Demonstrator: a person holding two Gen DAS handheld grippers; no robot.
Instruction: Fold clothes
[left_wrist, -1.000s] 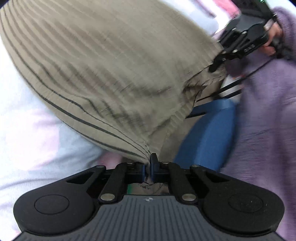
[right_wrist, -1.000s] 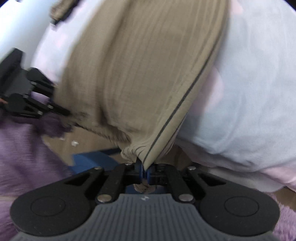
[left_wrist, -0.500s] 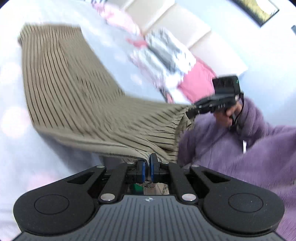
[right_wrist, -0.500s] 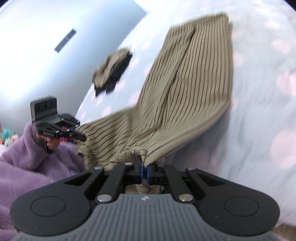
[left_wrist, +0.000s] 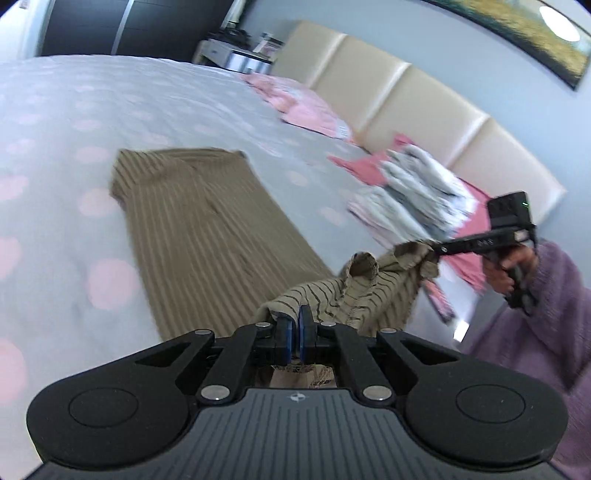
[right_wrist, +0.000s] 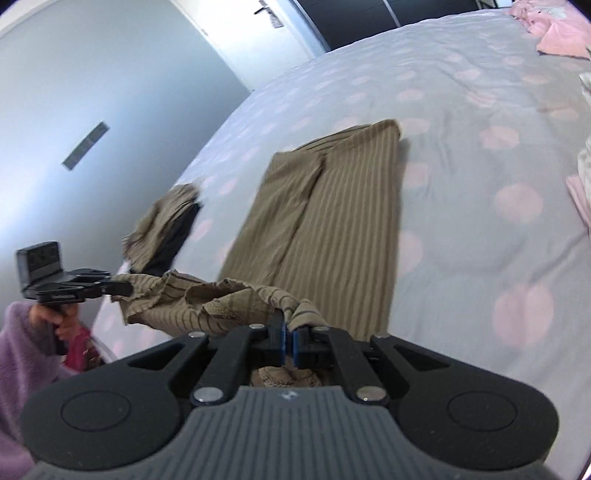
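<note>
We hold near hem of olive-tan, dark-striped knit garment (left_wrist: 207, 225) by two corners: left gripper (left_wrist: 294, 328) and right gripper (right_wrist: 289, 334) both clamped on cloth. Far part lies flat on pink-dotted grey bedspread (right_wrist: 461, 122). Raised, spread hem likely readies fold-over toward far edge.

Both grippers' jaws pinch the striped tan garment (right_wrist: 332, 206), its far end spread across the dotted bedspread (right_wrist: 480, 110).
</note>
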